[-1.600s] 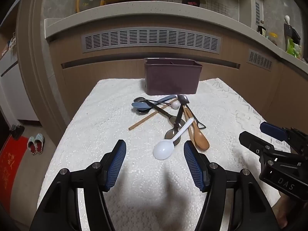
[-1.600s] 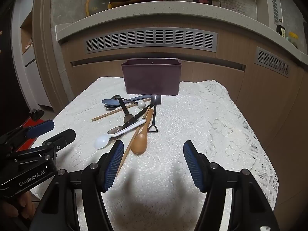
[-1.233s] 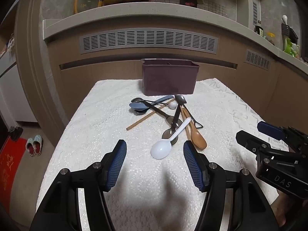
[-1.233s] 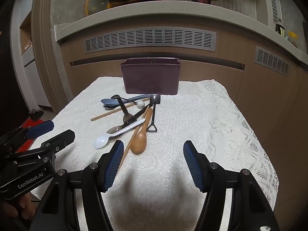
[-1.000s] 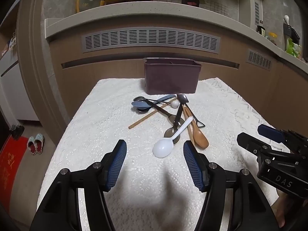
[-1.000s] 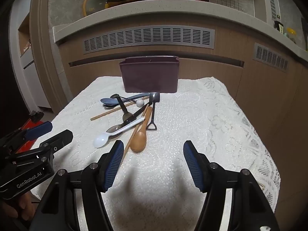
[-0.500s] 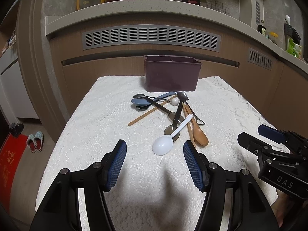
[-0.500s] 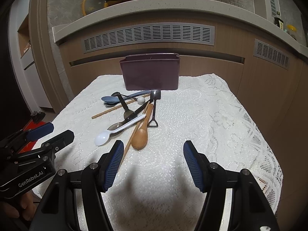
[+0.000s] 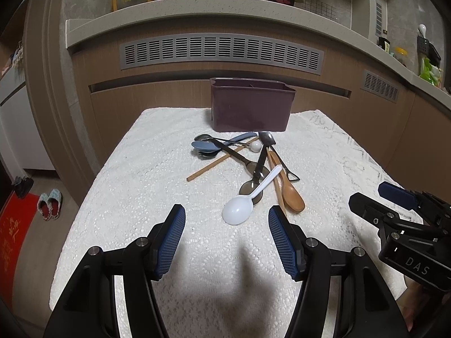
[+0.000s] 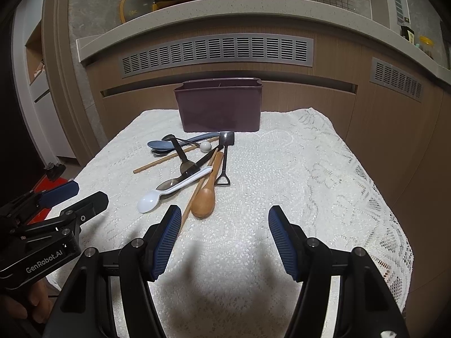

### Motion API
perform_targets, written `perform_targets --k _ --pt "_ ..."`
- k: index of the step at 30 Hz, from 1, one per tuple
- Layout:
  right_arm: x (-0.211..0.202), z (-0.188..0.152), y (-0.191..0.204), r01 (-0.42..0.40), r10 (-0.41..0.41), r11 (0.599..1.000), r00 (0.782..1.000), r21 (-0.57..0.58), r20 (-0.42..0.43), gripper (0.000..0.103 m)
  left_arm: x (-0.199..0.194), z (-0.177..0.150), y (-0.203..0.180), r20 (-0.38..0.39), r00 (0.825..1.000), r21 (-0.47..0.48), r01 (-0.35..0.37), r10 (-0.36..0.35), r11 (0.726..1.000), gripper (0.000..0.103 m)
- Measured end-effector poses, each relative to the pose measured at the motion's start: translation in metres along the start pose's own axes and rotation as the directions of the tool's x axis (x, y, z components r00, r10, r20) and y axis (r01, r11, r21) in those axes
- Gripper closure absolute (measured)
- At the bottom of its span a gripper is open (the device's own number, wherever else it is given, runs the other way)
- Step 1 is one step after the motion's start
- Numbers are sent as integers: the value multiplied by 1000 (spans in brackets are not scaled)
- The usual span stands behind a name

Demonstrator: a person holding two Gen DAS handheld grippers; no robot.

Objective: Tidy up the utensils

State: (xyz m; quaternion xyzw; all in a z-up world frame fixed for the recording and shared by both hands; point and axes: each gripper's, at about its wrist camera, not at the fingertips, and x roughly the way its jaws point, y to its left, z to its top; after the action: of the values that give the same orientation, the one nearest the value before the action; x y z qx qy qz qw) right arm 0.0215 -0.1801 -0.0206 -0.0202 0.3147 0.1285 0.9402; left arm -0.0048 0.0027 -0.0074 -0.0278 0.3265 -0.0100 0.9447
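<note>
A pile of utensils lies mid-table on the white lace cloth (image 9: 141,197): a white plastic spoon (image 9: 239,209) (image 10: 169,191), a brown wooden spoon (image 9: 291,197) (image 10: 205,197), a blue spoon (image 9: 208,146) (image 10: 163,144), wooden chopsticks (image 9: 214,164), dark metal spoons (image 9: 255,180) and a small shovel-shaped spoon (image 10: 225,155). A dark purple utensil holder (image 9: 251,107) (image 10: 220,105) stands behind them. My left gripper (image 9: 227,236) is open and empty, just short of the white spoon. My right gripper (image 10: 222,238) is open and empty, near the wooden spoon.
A wood-panelled counter wall with vent grilles (image 9: 220,53) rises behind the table. The cloth hangs over the table's right edge (image 10: 394,225). Slippers (image 9: 50,202) and a red mat lie on the floor at left. Each gripper shows at the other view's side (image 9: 408,225) (image 10: 50,225).
Both grippers have shifted only slightly, with small sways of the view; the utensils and holder have not moved. Both stay open.
</note>
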Motion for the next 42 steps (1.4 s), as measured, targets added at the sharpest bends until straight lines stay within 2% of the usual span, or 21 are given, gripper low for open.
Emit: perform_targets --k 42 --pt "0 0 0 13 -13 1000 1000 -6 -5 41 1 4 0 -14 1000 9 2 -2 1000 41"
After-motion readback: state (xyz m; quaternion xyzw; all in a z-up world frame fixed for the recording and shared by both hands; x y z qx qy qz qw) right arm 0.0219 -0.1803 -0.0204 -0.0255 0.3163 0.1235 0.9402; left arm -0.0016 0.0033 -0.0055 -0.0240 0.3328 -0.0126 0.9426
